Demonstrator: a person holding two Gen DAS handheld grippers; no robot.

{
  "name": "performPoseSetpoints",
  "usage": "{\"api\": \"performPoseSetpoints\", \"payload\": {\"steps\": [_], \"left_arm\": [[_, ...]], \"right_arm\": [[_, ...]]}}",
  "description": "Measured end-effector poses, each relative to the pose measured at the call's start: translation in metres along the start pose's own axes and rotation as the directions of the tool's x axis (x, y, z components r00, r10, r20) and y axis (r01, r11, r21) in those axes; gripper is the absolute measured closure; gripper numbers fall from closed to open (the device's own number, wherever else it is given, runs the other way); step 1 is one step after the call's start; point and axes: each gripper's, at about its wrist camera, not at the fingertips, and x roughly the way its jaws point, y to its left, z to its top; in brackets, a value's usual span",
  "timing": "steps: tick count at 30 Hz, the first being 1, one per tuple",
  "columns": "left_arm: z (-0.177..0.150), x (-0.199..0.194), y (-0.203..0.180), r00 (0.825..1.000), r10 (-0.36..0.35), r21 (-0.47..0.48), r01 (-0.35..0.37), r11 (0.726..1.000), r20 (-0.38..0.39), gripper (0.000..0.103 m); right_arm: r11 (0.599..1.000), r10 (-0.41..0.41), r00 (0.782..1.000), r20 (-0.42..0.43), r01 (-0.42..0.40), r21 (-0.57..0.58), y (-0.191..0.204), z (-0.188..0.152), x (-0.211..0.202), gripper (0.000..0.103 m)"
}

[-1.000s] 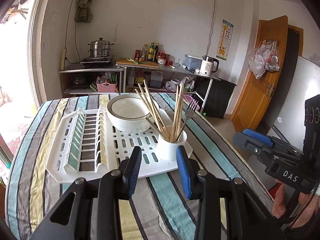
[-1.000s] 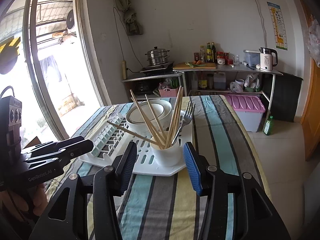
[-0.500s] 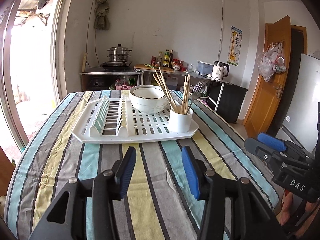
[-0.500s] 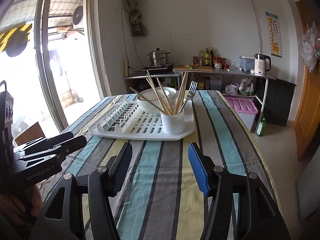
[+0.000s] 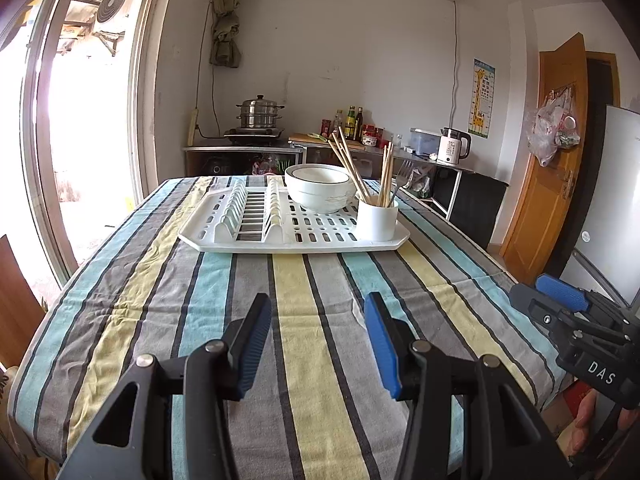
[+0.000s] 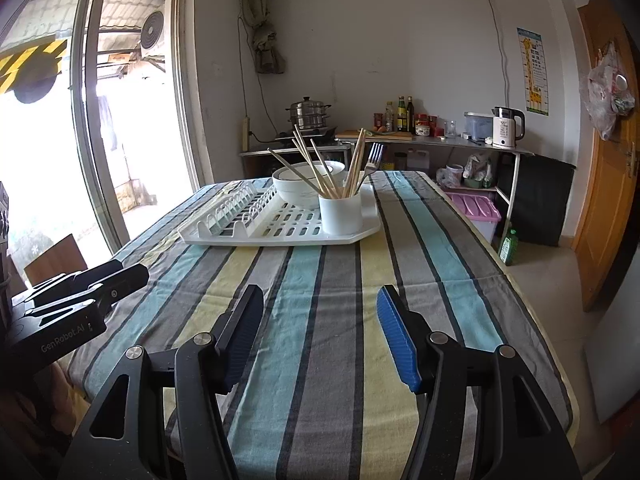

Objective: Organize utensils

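both tools apart, empty, well short of cup; utensils look sorted; next: likely none, or regrip fork

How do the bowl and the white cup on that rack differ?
The bowl is wide, low and dark-rimmed; the cup is narrow, tall and plain. The bowl looks empty; the cup holds chopsticks and a fork. Both are white and stand on the rack.

White drying rack and cup; tablecloth striped blue, grey, yellow; bowl white, dark-rimmed.
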Motion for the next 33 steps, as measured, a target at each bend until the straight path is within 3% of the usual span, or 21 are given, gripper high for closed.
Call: {"api": "performPoseSetpoints", "payload": {"steps": [33], "left_arm": [[-0.01, 0.001, -0.011, 1.0, 0.019, 0.033, -0.019, 0.999, -0.015, 0.052]], "right_arm": [[1.0, 0.0, 1.0, -0.011, 0.0, -0.005, 0.003, -0.004, -0.002, 0.043]]}}
